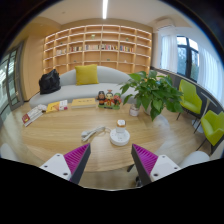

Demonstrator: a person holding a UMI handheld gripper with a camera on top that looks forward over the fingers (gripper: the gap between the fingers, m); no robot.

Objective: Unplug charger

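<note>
My gripper (110, 160) is open above a wooden table (60, 135), and nothing is between the magenta pads (76, 157). Just ahead of the fingers a round white device (120, 137) lies on the table, with a small white block (121, 123) beyond it. To its left lies a long pale item (92, 131) that looks like a power strip with a plug in it. I cannot make out a cable. The fingers touch nothing.
A potted green plant (150, 92) stands on the table's far right. Books (57, 105) and small toys (108, 98) lie along the far edge. Beyond are a sofa with a yellow cushion (87, 74), a bookshelf (98, 45) and green chairs (190, 97).
</note>
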